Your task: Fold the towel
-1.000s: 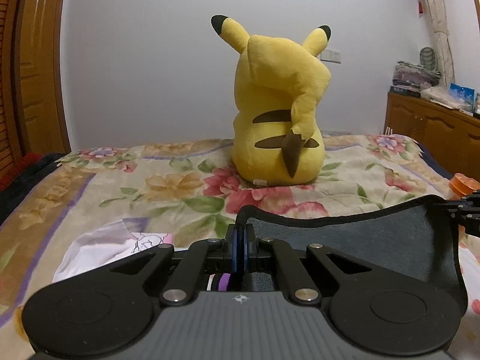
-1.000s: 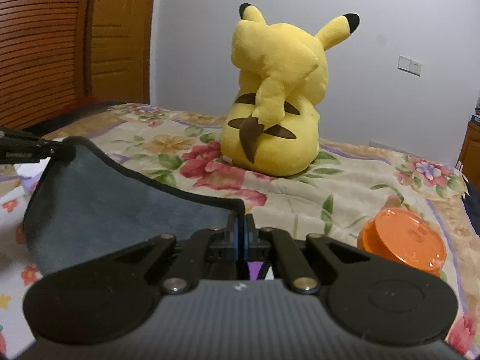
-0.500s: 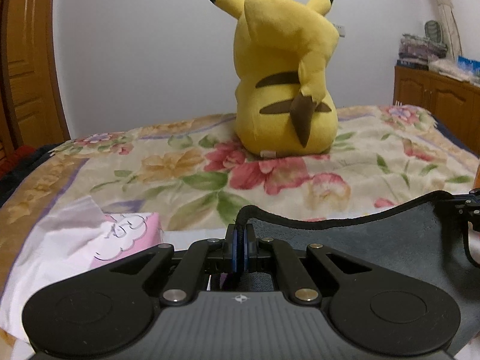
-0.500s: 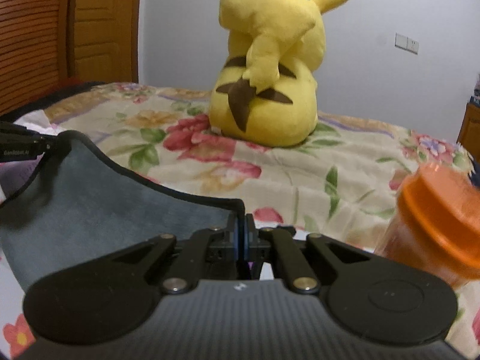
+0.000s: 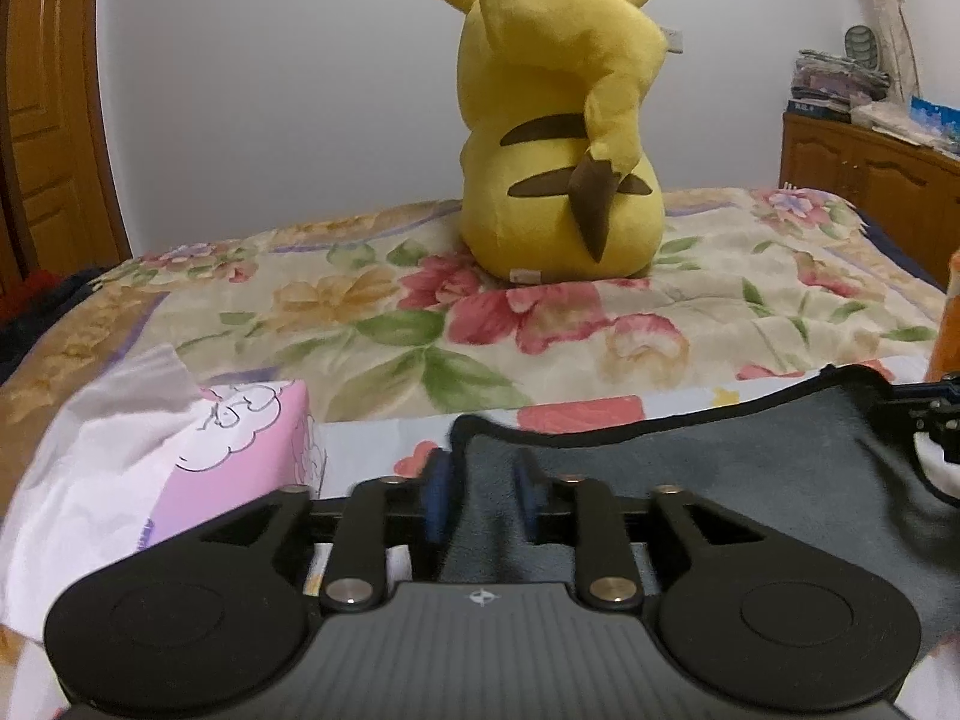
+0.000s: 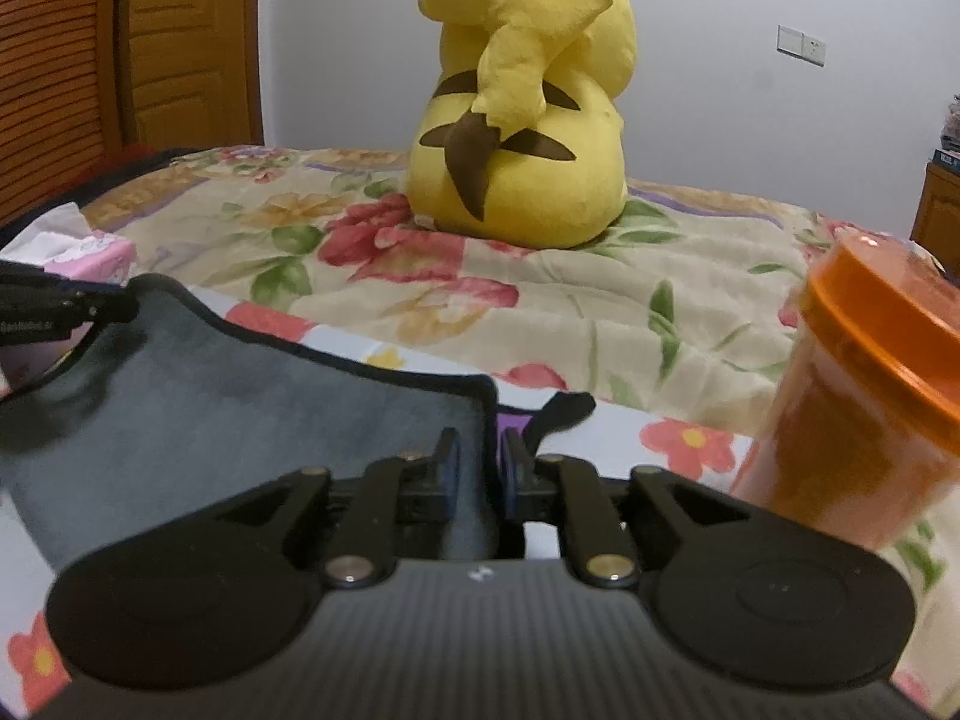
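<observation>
Left gripper (image 5: pixel 480 495) over floral bedspread (image 5: pixel 540 324)

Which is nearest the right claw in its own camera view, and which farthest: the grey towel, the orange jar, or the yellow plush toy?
1. Grey towel, between the right claw fingers.
2. Orange jar, close on the right.
3. Yellow plush toy, far back on the bed, by the wall.

A plain white wall (image 5: pixel 270 90) rises behind the floral bedspread (image 5: pixel 360 312).
</observation>
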